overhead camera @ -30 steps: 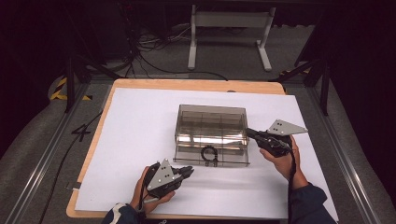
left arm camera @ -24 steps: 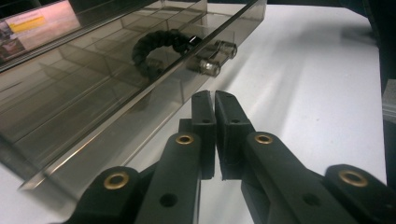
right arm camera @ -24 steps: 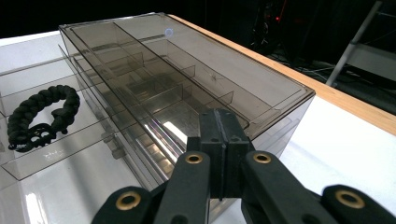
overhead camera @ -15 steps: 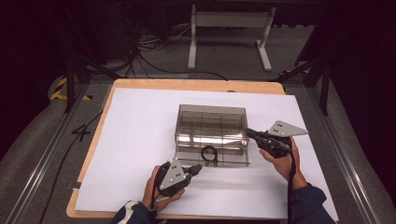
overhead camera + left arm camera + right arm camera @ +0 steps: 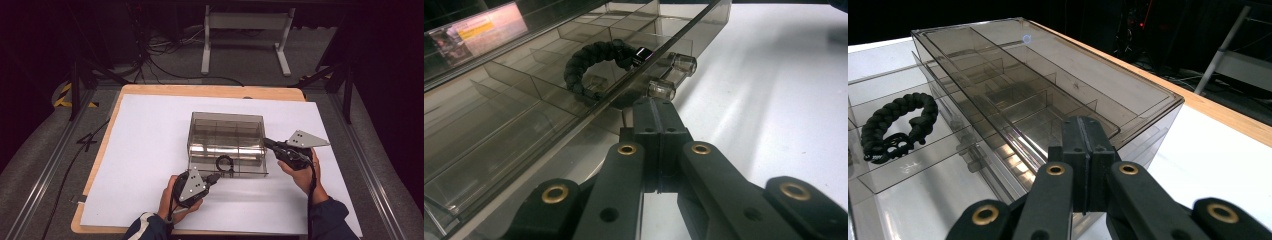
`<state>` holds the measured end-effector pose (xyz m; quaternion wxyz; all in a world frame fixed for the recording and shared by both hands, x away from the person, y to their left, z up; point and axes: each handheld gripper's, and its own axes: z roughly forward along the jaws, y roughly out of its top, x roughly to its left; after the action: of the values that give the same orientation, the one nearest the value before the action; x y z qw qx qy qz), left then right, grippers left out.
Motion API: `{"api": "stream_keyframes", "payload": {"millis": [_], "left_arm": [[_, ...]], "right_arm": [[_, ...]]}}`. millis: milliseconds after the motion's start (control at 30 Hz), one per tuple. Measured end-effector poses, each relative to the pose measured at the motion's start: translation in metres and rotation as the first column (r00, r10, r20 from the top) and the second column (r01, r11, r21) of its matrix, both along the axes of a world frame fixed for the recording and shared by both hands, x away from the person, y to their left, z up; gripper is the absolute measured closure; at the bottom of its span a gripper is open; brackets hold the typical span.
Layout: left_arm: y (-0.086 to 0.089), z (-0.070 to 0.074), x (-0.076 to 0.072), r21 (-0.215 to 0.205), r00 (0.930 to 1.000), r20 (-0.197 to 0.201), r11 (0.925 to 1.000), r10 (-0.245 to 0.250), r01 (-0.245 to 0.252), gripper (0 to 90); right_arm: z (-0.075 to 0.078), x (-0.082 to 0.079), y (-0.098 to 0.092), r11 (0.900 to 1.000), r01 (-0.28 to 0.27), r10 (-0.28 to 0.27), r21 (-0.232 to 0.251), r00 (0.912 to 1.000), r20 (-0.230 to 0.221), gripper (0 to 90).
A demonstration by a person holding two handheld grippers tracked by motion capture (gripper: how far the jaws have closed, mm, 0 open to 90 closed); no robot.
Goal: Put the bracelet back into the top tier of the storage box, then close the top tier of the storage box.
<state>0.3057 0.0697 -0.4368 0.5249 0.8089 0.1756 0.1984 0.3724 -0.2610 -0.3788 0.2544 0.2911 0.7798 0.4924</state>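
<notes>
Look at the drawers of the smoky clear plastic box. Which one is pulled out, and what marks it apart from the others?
The lowest drawer of the smoky clear plastic box: it juts toward the person, holds a black braided bracelet, and carries two clear knobs. The upper drawers sit flush.

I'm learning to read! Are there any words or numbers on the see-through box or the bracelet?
No text here can be read.
Label reflected on the clear box: yellow and pale patches, too blurred to read.
Black bracelet: no writing visible.
Floor by the table: a mark like "4", unsure.
</notes>
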Motion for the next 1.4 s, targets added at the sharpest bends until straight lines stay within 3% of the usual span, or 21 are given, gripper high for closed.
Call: {"api": "stream_keyframes", "payload": {"millis": [667, 900, 1400], "left_arm": [[-0.0019, 0.0003, 0.0026, 0.004, 0.9997, 0.016, 0.9999, 0.016, -0.016, 89.7], [-0.0053, -0.002, 0.0022, 0.024, 0.9996, 0.024, 0.9995, 0.018, -0.019, 89.7], [-0.0053, 0.0004, 0.0071, 0.006, 0.9983, 0.031, 0.9988, 0.049, -0.049, 89.7]], "right_arm": [[-0.0006, -0.0005, 0.0, 1.0, 0.001, -0.001, 0.002, 1.0, 0.005, 90.0], [-0.0006, -0.0016, 0.0005, 1.0, 0.002, -0.002, -0.002, 1.0, 0.01, 90.0], [-0.001, -0.0043, 0.0002, 1.0, -0.002, 0.002, -0.004, 0.9999, 0.015, 90.0]]}}
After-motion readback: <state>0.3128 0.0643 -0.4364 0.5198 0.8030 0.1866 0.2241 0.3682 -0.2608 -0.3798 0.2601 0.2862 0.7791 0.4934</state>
